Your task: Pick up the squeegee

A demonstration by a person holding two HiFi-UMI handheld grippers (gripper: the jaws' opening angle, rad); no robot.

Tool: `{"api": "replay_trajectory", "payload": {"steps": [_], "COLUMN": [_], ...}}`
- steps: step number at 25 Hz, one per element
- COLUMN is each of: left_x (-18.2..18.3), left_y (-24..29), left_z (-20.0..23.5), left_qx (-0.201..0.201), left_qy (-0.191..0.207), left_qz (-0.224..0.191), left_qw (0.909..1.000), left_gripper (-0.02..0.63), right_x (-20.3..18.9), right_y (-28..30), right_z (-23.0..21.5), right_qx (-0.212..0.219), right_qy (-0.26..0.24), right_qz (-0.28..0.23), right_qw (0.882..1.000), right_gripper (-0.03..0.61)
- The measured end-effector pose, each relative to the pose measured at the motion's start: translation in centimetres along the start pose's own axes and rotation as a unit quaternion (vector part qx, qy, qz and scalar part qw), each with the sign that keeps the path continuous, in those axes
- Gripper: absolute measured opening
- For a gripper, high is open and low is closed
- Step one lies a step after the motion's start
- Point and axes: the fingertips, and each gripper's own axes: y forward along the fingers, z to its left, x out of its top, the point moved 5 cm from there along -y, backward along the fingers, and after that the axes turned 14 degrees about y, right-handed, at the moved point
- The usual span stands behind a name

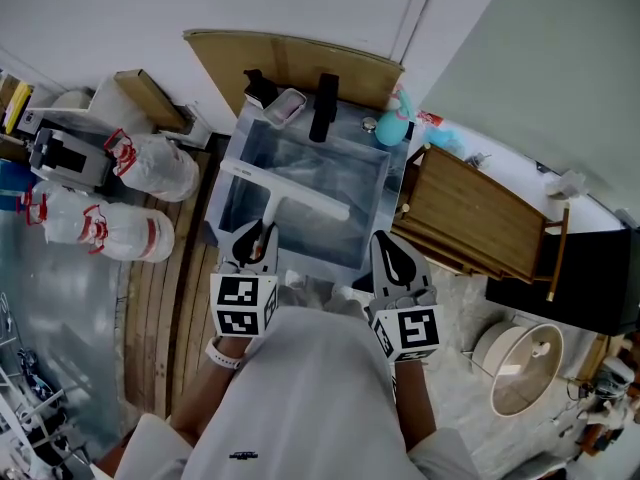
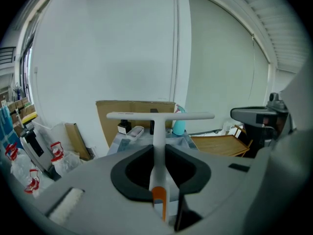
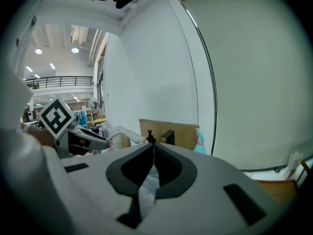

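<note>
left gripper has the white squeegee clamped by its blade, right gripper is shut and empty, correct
Not quite. The left gripper has the white squeegee clamped by its handle, not its blade. The blade stands crosswise beyond the jaws, untouched, as the left gripper view shows. The right gripper is shut and empty, as you say.

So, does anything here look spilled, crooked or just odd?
Nothing really stands out. The squeegee is gripped by its handle in the left tongs, over the clear bin. No spills or breakage show.
</note>
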Motion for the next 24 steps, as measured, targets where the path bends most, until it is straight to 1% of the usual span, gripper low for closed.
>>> {"api": "replay_trajectory", "payload": {"steps": [24], "left_x": [-1.0], "left_y": [-0.5], "left_z": [0.3], "left_qx": [-0.002], "left_qy": [0.000], "left_qz": [0.004], "left_qw": [1.0000], "left_gripper": [0.069], "right_x": [-0.9], "right_y": [-0.3], "right_z": [0.8], "right_qx": [-0.001], "right_qy": [0.008], "right_qz": [0.010], "right_qw": [1.000], "right_gripper": [0.006]}}
